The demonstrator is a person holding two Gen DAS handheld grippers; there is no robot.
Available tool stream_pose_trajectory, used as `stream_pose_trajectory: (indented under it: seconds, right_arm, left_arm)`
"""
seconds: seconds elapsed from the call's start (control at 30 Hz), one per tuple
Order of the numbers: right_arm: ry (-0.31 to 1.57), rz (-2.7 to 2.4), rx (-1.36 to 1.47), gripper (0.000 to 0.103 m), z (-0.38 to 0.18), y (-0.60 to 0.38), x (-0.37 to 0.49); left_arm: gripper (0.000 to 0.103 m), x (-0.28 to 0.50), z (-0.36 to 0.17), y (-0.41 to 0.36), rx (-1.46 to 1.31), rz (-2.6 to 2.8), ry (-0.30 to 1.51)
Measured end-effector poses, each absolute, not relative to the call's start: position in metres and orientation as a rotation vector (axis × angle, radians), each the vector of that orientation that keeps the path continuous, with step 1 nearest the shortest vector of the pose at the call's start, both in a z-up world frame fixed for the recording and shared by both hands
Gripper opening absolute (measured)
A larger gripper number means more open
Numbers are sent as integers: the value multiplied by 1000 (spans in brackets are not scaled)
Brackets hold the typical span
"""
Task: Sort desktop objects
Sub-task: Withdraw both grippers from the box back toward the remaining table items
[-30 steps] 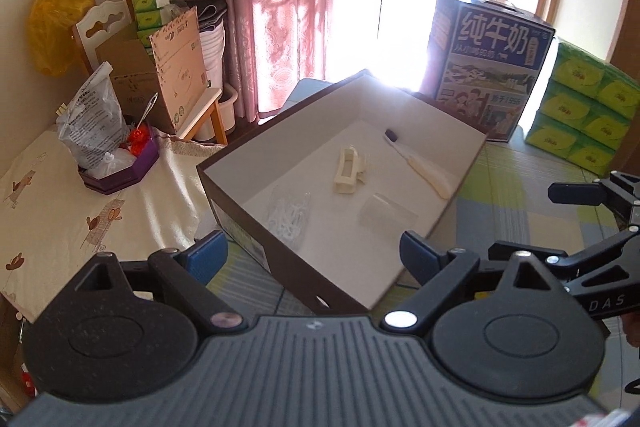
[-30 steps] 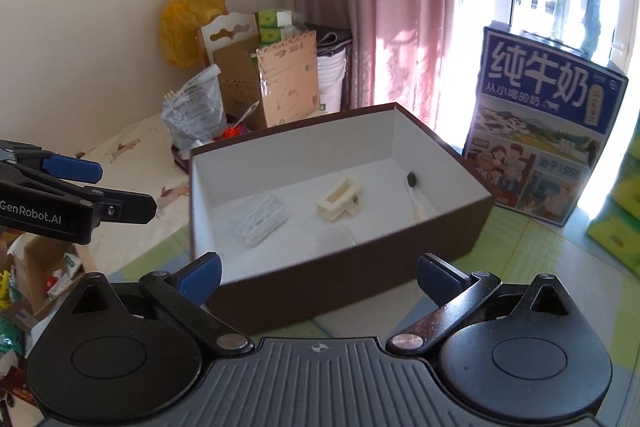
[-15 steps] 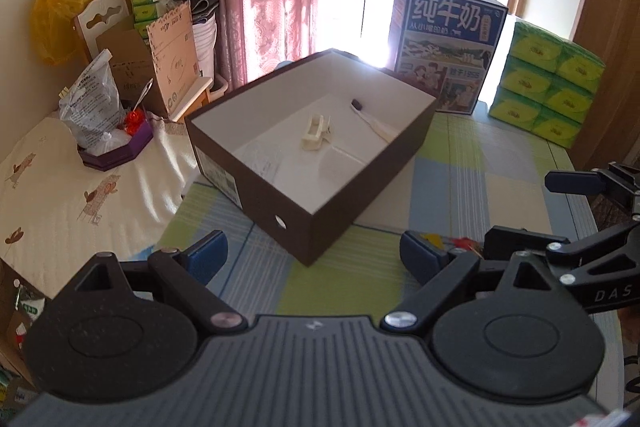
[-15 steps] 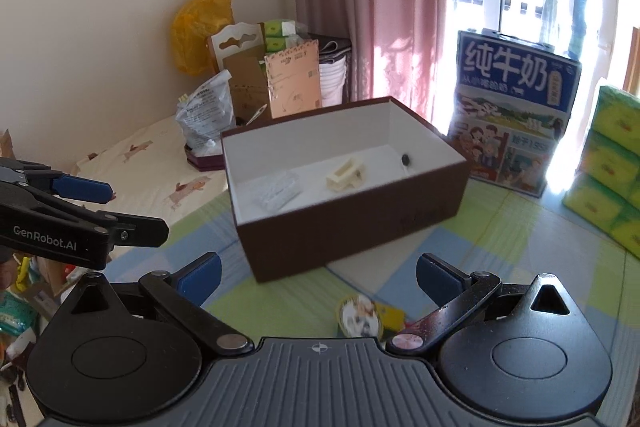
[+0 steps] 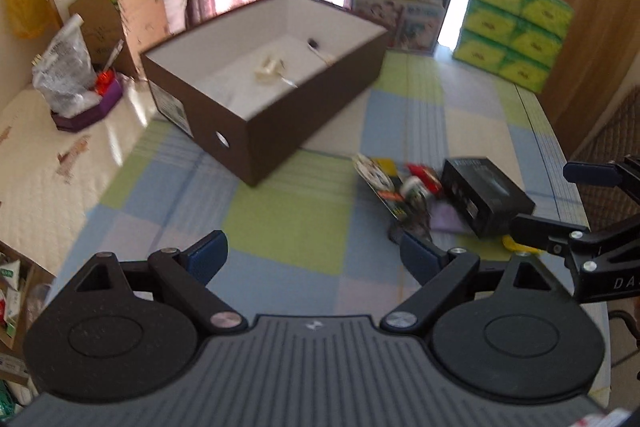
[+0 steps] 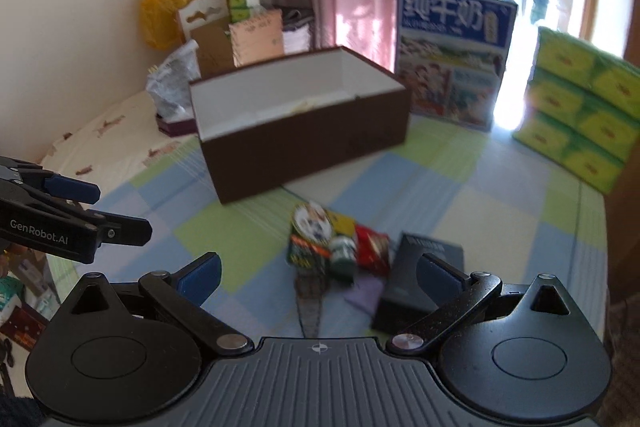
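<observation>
An open brown box (image 5: pixel 280 131) with a white inside stands on the checked tablecloth; it holds a cream clip (image 5: pixel 269 70) and a toothbrush (image 5: pixel 320 51). It also shows in the right wrist view (image 6: pixel 304 155). In front of it lies a small pile: a round snack packet (image 6: pixel 312 223), a red packet (image 6: pixel 372 247), a small green bottle (image 6: pixel 343 255) and a black box (image 6: pixel 416 291). My left gripper (image 5: pixel 312 255) is open and empty, left of the pile. My right gripper (image 6: pixel 320 273) is open and empty, just above the pile.
A blue milk carton (image 6: pixel 452 55) and stacked green tissue packs (image 6: pixel 580 99) stand at the back right. A purple tray with a plastic bag (image 5: pixel 80 95) and cardboard boxes (image 5: pixel 120 15) sit at the back left. The table edge runs along the right (image 5: pixel 560 147).
Both grippers have drawn back and away from the brown box. The pile of packets and the black box have come into view in front of them. Both stay open.
</observation>
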State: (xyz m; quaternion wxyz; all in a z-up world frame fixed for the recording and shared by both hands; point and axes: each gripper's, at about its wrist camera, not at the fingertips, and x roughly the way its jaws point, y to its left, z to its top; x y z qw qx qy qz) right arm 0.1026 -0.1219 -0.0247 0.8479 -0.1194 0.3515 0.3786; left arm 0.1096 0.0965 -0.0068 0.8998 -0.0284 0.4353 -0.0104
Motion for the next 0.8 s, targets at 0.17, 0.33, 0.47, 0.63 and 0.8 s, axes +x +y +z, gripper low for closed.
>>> stream_pose_trajectory:
  seconds: [0.17, 0.33, 0.47, 0.63, 0.8]
  right_arm:
    - [775, 759, -244, 101, -32, -143, 98]
    - [817, 716, -238, 101, -42, -161, 97]
    - [850, 685, -226, 101, -49, -173, 98]
    - [866, 669, -217, 101, -53, -183, 100]
    - [872, 660, -219, 101, -55, -186, 106]
  left_arm:
    - [91, 108, -18, 77, -55, -56, 927]
    - [91, 109, -25, 62, -52, -86, 944]
    - [91, 109, -31, 49, -40, -106, 957]
    - [91, 111, -35, 37, -31, -124, 968]
    - [91, 115, -39, 31, -27, -133, 977]
